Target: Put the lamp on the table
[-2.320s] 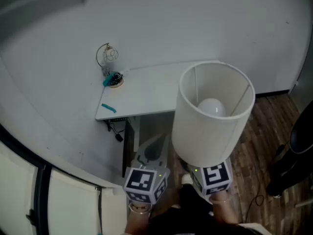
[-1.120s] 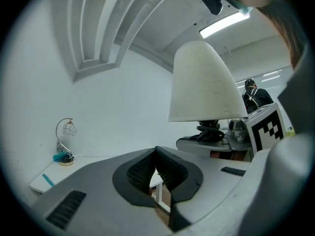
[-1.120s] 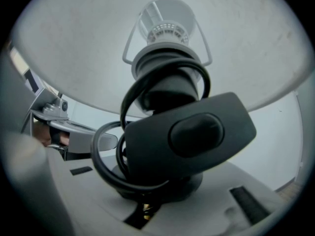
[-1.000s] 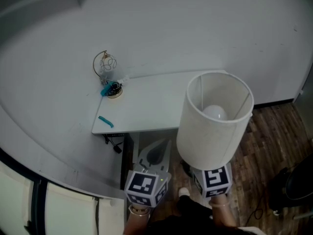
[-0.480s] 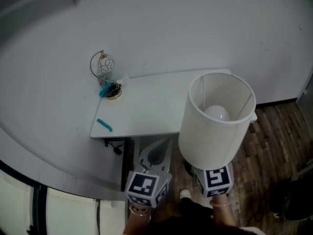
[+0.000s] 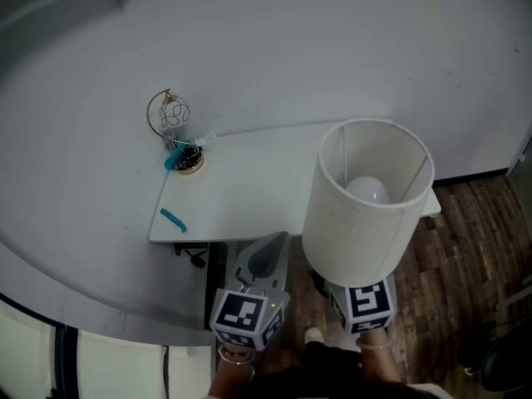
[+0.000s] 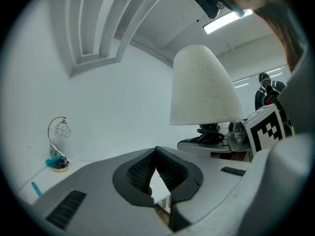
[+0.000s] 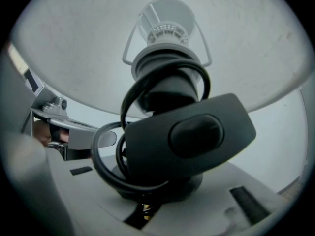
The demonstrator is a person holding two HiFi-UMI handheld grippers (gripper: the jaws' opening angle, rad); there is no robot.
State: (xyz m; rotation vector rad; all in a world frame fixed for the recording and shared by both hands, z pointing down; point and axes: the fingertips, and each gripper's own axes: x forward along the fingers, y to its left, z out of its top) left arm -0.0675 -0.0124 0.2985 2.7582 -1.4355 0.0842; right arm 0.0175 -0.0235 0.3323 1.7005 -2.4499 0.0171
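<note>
since the earlier view the table (image 6: pixel 241 189) has slid down and nearer in the head view, and the lamp (image 6: pixel 366 202) now overlaps its right end instead of hanging short of it. it's not set down yet: it rides upright in the air over the table's right front corner, with the wood floor (image 6: pixel 465 248) below.

your right gripper (image 8: pixel 147 203) has its jaws drawn in on the lamp's dark foot, low down. your left gripper (image 7: pixel 156 173) has its jaws closed tip to tip with nothing between them, level beside the other.

what could go wrong:
- the grip is at the very bottom and the wide shade sits high, so a quick tilt could swing the lamp in the jaws.
- the black cord (image 8: pixel 106 166) is looped loosely round the stem with its switch (image 8: pixel 197 132) hanging in front (it could slip off and catch the table edge).
- the shade hides the foot from the head view, so i judge you could land it too near the right edge.

the lamp itself: a pale drum shade, open at the top, a white bulb (image 6: pixel 366 191) showing inside, a black stem beneath.

further out, a small wire ornament (image 6: pixel 170 119) stands at the table's far left corner and a teal piece (image 6: pixel 173 219) lies near its left front, both well apart from the lamp.
</note>
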